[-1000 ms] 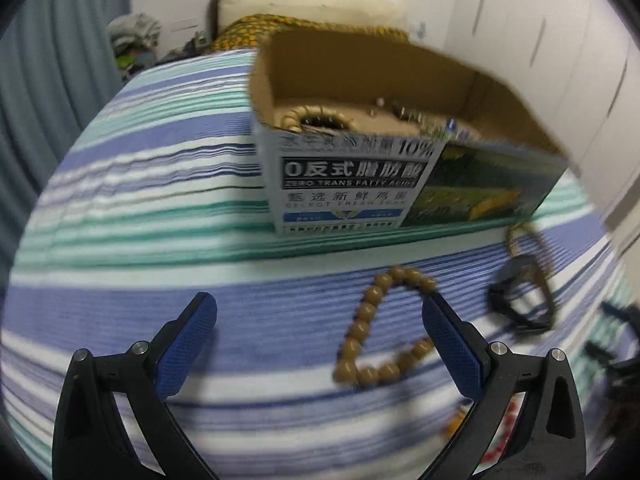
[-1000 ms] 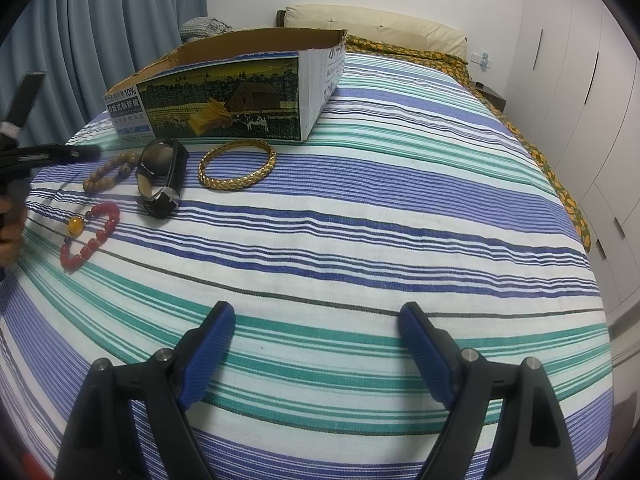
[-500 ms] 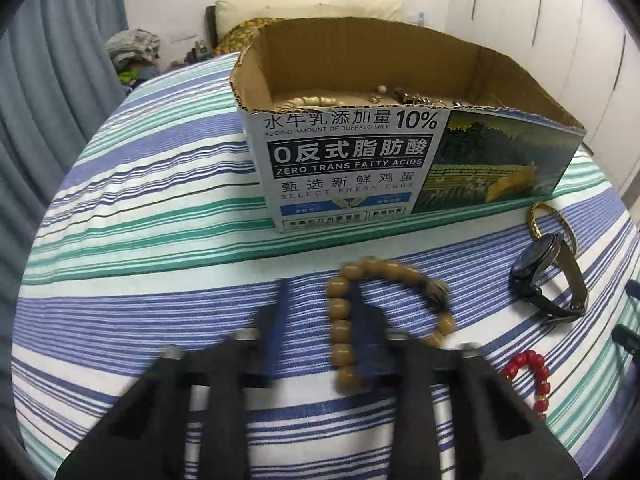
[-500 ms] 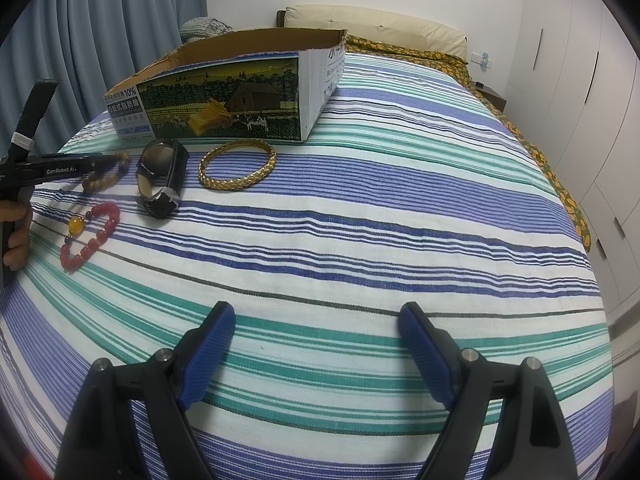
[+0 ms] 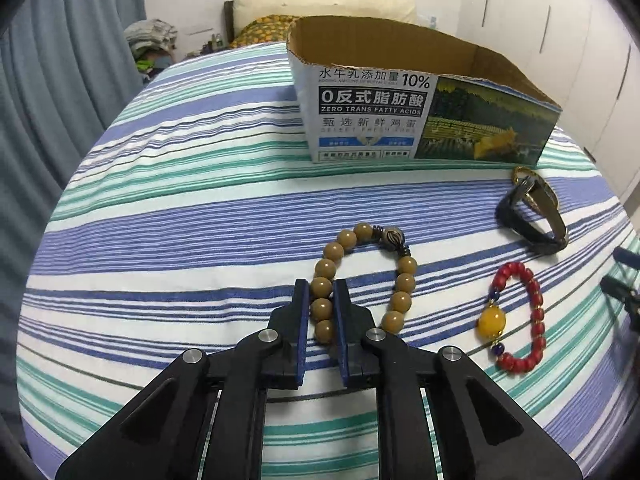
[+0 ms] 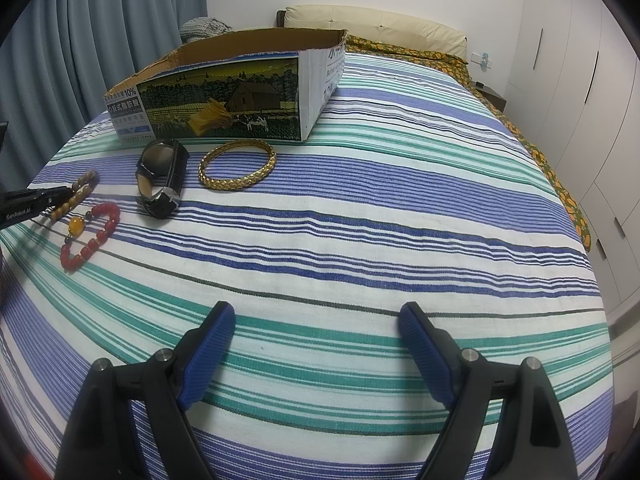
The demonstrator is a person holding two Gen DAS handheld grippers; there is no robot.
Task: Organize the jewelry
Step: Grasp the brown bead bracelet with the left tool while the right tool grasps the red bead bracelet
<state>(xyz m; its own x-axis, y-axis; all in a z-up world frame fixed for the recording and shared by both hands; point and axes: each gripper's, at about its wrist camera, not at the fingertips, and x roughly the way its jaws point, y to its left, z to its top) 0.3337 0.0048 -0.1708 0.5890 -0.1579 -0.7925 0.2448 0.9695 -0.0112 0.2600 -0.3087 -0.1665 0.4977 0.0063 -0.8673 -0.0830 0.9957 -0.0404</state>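
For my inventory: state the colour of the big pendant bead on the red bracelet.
Amber yellow: the pendant bead on the red bracelet, clearest in the left wrist view.

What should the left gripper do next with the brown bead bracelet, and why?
Probably lift it toward the cardboard box. The left gripper has just closed on the brown bead bracelet, beads between its pads, while the bracelet lies on the bedspread.

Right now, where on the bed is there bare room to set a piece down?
Bare: the striped bedspread right of the gold bangle, and ahead of the right gripper. Crowded: the watch, red bracelet and brown bead bracelet beside the box.
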